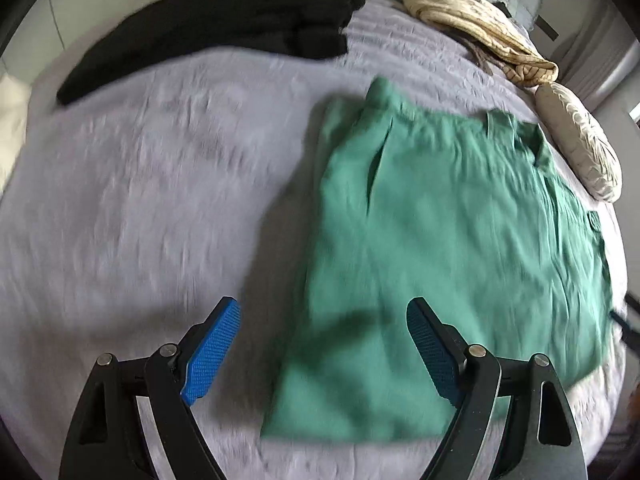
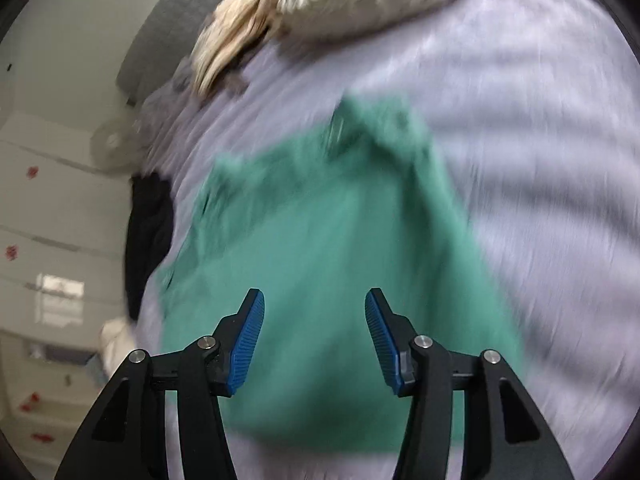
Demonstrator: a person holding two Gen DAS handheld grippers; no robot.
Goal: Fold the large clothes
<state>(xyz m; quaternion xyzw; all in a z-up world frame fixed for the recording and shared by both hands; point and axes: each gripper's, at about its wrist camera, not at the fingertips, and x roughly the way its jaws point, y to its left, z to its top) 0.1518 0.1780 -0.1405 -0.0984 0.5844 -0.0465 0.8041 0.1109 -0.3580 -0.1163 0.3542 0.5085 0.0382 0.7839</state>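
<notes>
A green garment, folded into a rough rectangle, lies flat on a lilac bedspread. My left gripper is open and empty, above the garment's near left edge. In the right wrist view the same green garment fills the middle, blurred. My right gripper is open and empty, hovering over its near part. Neither gripper touches the cloth that I can see.
A folded black garment lies at the far left of the bed and also shows in the right wrist view. Cream patterned cloth and a cream cushion lie at the far right. White drawers stand beyond the bed.
</notes>
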